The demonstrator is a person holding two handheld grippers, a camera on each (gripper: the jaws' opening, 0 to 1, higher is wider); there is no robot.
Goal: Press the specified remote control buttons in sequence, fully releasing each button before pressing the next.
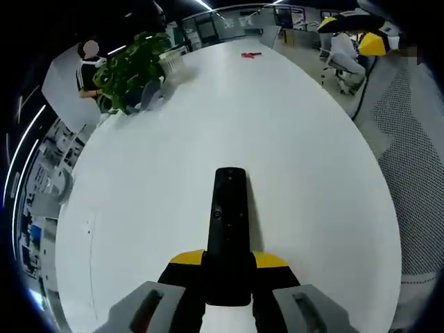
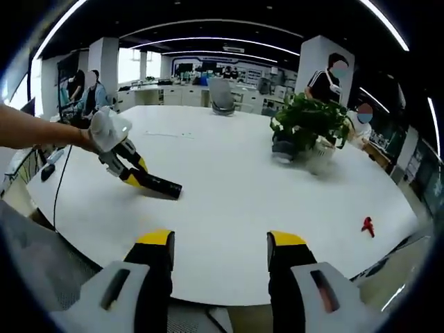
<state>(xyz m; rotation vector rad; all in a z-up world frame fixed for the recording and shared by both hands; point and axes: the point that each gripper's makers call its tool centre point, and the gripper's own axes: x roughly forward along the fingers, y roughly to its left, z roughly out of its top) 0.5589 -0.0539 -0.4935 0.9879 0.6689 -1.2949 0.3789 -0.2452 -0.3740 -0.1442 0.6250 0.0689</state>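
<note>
Looking across a big white table [image 2: 229, 208]. Right gripper [image 2: 220, 251] low at the near edge, jaws wide apart, nothing between them. Left gripper [image 2: 133, 175] over by the left edge, clamped on a black remote [image 2: 158, 185]. Potted plant [image 2: 309, 128] toward the far right, small red thing [image 2: 368, 225] near the right edge.

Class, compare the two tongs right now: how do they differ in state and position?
The left tongs are shut on the black remote control, over the white table; the right tongs are open, holding nothing, back at the table's edge. Both have yellow-tipped jaws.
</note>
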